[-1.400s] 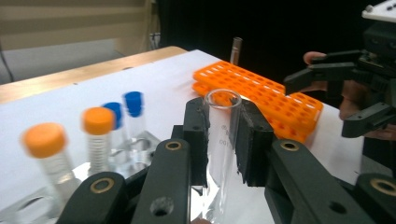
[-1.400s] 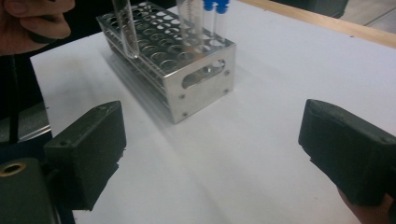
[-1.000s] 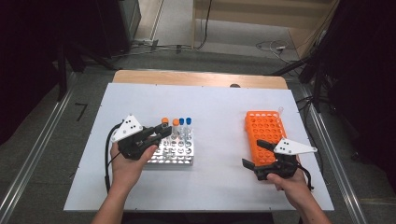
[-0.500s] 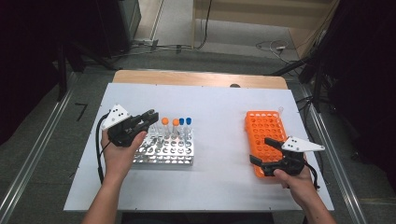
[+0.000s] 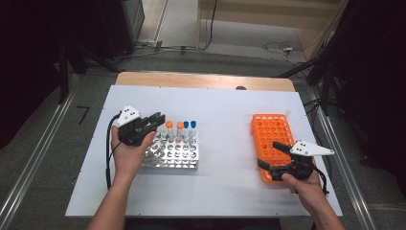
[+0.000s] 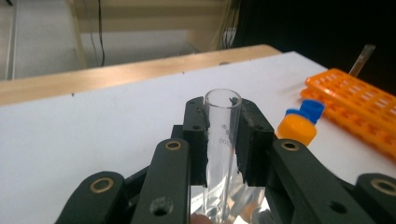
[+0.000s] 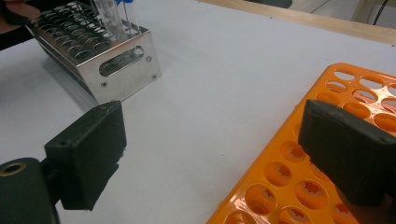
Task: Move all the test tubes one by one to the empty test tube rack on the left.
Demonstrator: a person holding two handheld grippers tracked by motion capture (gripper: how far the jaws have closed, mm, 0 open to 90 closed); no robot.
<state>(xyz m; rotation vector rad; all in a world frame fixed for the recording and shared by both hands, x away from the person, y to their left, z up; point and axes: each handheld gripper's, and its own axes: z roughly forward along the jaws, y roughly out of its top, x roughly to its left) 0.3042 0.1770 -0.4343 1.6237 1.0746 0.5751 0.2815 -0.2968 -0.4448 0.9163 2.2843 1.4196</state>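
The clear test tube (image 6: pixel 221 140) bears faint printed marks, seemingly "100", otherwise illegible

Black tool (image 6: pixel 223 140) (brass rivets), grey plate, bare forearms.

The white table (image 5: pixel 225 103) sits on a wooden top whose bare edge (image 5: pixel 201 80) shows along its far side, toward 12 o'clock. Grey floor (image 5: pixel 43 158) surrounds it, with metal rails (image 5: pixel 33 160) running at 9 and 3 o'clock. Cables (image 5: pixel 277 48) trail over the floor near 1 o'clock. Dark equipment (image 5: pixel 62 33) stands at 10 o'clock, black drapery (image 5: pixel 378 72) at 2 o'clock. Lighting is even.
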